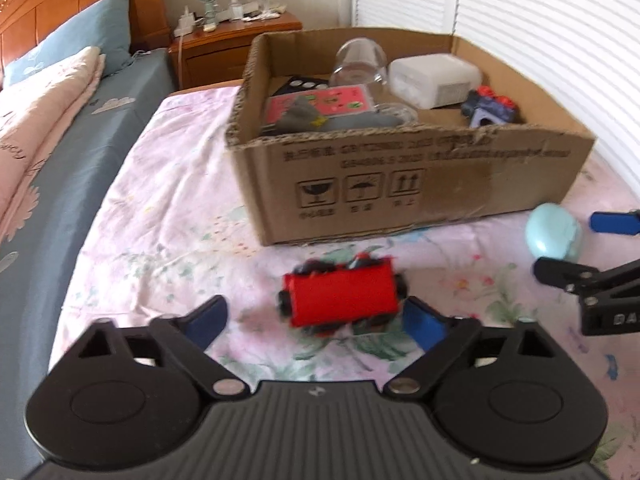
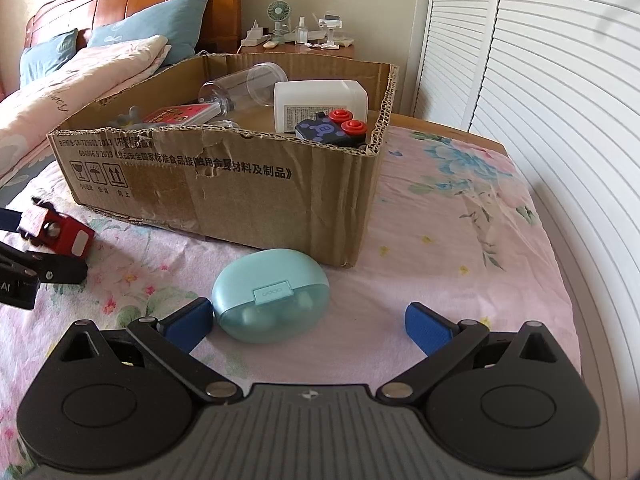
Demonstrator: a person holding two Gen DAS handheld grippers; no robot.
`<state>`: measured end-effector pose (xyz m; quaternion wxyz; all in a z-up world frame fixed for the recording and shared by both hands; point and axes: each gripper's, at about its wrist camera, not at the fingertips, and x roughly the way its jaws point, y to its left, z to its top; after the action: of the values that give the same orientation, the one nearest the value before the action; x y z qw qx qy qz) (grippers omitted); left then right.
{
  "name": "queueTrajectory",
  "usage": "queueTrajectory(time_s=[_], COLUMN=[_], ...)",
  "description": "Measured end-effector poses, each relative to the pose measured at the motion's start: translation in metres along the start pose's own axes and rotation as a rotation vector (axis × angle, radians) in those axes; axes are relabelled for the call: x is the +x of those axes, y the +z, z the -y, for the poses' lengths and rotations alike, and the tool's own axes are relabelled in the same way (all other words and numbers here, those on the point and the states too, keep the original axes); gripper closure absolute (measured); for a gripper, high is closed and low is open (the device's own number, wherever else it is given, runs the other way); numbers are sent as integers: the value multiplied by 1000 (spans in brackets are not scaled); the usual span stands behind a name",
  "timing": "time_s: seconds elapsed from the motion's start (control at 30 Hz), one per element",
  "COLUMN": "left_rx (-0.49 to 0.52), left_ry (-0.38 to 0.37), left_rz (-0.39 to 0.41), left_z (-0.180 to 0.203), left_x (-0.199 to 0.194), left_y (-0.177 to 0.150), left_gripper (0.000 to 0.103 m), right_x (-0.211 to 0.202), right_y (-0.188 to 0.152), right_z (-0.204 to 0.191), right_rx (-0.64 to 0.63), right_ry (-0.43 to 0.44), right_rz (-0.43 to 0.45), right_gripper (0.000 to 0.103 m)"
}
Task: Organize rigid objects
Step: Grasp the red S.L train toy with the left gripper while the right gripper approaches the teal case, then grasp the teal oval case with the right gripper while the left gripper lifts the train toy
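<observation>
Here, red toy car (image 1: 342, 300) between left tongs (image 1: 320, 320)

Both wrist views close, angled down; share cardboard box (image 1: 400, 176).

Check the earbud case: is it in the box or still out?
Out. The earbud case lies on the bedspread in front of the box, between the open right gripper's fingers.
</observation>
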<state>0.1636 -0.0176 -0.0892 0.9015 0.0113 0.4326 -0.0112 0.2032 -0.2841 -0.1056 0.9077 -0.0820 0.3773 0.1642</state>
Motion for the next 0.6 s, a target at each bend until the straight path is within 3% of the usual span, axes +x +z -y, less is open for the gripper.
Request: queueTrajectory(time_s=[0.17, 0.5, 0.6], left_rx=[-15, 3, 32], left_ry=[-33, -45, -64], left_rz=[7, 0, 0], left_z=[5, 2, 4], left_x=[-1, -14, -17], left_y=[0, -13, -15], left_gripper=[32, 33, 42], right_x=[2, 5, 5], right_y=[2, 7, 8], right_z=[-3, -8, -12], right_rx=[4, -21, -49], right_ry=[-6, 7, 18], right_rz=[1, -14, -8], right_gripper=[0, 0, 0])
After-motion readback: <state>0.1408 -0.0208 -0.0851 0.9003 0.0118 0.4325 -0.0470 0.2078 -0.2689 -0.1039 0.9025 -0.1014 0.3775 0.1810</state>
